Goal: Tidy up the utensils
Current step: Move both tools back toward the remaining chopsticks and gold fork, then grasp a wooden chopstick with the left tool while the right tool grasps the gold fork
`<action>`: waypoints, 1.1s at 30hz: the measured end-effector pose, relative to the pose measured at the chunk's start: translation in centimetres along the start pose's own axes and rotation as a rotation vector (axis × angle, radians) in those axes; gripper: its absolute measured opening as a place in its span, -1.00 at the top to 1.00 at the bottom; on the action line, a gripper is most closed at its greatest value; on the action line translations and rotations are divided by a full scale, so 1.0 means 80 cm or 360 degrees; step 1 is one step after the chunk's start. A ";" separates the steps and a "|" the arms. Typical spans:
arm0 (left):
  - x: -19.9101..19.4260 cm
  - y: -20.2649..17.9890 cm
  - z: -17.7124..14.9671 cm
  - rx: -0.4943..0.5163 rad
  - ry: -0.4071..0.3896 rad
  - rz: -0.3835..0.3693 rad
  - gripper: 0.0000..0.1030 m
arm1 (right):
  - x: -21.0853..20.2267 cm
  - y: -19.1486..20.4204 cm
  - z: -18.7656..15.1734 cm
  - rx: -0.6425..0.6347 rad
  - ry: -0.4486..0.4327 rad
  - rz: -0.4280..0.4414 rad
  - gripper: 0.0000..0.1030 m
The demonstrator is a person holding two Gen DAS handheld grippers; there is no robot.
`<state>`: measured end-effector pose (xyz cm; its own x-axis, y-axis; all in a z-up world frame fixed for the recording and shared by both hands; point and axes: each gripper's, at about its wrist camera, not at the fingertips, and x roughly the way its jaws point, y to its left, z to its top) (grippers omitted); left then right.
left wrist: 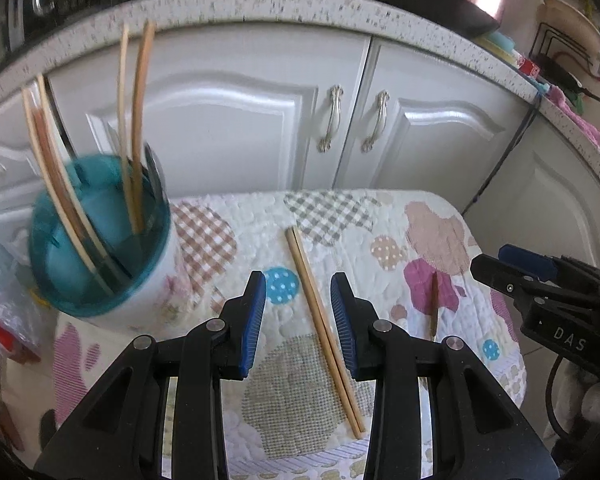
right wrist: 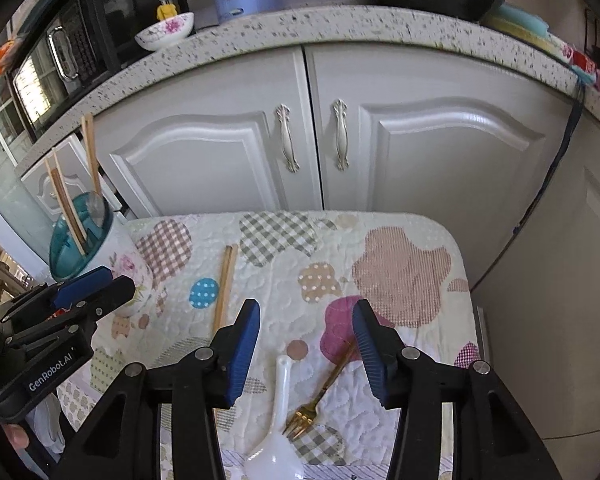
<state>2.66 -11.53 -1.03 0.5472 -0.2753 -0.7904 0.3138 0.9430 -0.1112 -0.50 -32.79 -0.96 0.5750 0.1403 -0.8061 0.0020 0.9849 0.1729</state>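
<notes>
- Two light, stiff chopsticks (left wrist: 324, 332) lie between your empty, parted left claw (left wrist: 298, 320); pinch both mid-length.
- Right claw (right wrist: 306, 344), opening and empty, straddles a slippery fork (right wrist: 320, 392).

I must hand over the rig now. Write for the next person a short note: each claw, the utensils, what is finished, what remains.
Left claw: open, empty, above the chopstick pair lying on the quilted mat.
Right claw: empty, jaws opening, above the white spoon and the gold fork.
Done: several chopsticks already stand in the teal-rimmed holder at the mat's left.
Left: the pair, the spoon and the fork still lie on the mat.
</notes>
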 end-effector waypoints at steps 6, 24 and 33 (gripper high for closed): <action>0.047 0.011 -0.015 -0.0040 0.0174 -0.0071 0.36 | 0.036 -0.031 -0.016 0.0062 0.0136 0.0001 0.10; 0.142 0.003 -0.022 -0.0035 0.0380 -0.0127 0.53 | 0.085 -0.070 -0.027 0.0138 0.0267 0.0013 0.10; 0.145 0.000 -0.022 -0.0040 0.0390 -0.0126 0.51 | 0.093 -0.077 -0.029 0.0137 0.0291 0.0020 0.10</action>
<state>7.64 -14.35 -11.25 0.3162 -0.2978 -0.9007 0.3270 0.9255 -0.1912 1.87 -37.59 -9.30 0.4170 0.1765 -0.8916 0.0703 0.9718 0.2252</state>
